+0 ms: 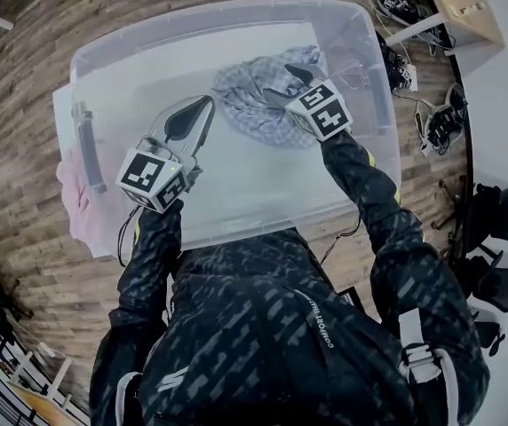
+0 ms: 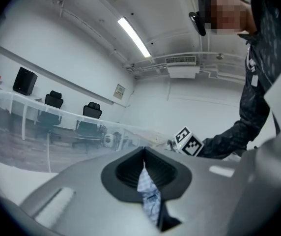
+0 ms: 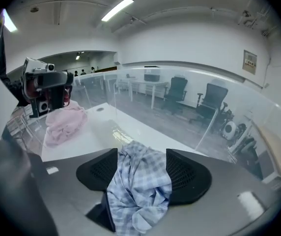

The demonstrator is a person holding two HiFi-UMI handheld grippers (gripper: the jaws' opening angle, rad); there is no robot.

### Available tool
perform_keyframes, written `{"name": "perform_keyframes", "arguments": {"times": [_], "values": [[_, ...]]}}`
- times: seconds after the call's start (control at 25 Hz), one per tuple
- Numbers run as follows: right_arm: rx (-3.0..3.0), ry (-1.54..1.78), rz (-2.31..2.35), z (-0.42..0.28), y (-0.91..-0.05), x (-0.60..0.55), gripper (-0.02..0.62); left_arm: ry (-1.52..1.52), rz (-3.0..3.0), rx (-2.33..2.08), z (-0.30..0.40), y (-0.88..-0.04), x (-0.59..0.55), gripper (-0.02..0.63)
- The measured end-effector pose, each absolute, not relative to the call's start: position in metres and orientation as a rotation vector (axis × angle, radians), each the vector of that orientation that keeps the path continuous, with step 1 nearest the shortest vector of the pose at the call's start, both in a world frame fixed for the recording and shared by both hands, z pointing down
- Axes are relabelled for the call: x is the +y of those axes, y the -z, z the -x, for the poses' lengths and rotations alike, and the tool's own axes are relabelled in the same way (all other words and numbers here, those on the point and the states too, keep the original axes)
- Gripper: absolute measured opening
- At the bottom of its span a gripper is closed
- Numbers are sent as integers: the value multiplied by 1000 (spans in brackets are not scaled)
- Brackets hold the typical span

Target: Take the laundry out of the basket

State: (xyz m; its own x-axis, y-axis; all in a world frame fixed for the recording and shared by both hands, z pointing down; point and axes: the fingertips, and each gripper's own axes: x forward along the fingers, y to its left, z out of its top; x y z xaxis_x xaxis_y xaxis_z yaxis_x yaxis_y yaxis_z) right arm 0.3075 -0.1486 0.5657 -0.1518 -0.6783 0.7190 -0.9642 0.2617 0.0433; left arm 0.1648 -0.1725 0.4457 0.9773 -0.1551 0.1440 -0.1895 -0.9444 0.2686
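A blue-and-white checked cloth (image 1: 258, 105) lies bunched in the far middle of the clear plastic basket (image 1: 227, 11). My left gripper (image 1: 202, 112) reaches in from the near left. In the left gripper view its jaws (image 2: 144, 154) are shut on a thin strip of the checked cloth (image 2: 149, 193). My right gripper (image 1: 288, 85) sits over the cloth's right side. In the right gripper view its jaws (image 3: 141, 154) stand apart, and the checked cloth (image 3: 140, 191) is heaped loosely between the pads. A pink cloth (image 1: 76, 207) lies outside the basket at its left, also in the right gripper view (image 3: 64, 124).
The basket stands on a white table (image 1: 61, 118) over a wooden floor. Cables, shoes and dark gear (image 1: 436, 122) lie on the floor at the right. A dark handle (image 1: 88, 149) runs along the basket's left wall. Office chairs (image 3: 207, 100) stand behind the far wall.
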Motion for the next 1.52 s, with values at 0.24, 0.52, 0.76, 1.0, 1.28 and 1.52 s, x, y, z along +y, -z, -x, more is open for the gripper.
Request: {"name": "perform_keyframes", "arguments": {"times": [0.24, 0.52, 0.76, 1.0, 1.28, 1.52], "values": [[-1848, -648, -1366, -315, -623, -146, 376, -180, -2850, -285, -161, -445, -180, 8], [-1719, -604, -1199, -331, -676, -140, 460, -190, -2851, -264, -164, -444, -178, 8], [-1641, -557, -995, -333, -720, -124, 523, -205, -2834, -275, -164, -446, -178, 8], [-1620, -541, -961, -333, -735, -126, 529, -195, -2840, -271, -162, -444, -179, 8], [-1648, -592, -965, -333, -741, -126, 529, -185, -2847, -270, -162, -442, -178, 8], [-1661, -626, -993, -330, -743, -132, 528, -186, -2859, -274, -161, -443, -179, 8]]}}
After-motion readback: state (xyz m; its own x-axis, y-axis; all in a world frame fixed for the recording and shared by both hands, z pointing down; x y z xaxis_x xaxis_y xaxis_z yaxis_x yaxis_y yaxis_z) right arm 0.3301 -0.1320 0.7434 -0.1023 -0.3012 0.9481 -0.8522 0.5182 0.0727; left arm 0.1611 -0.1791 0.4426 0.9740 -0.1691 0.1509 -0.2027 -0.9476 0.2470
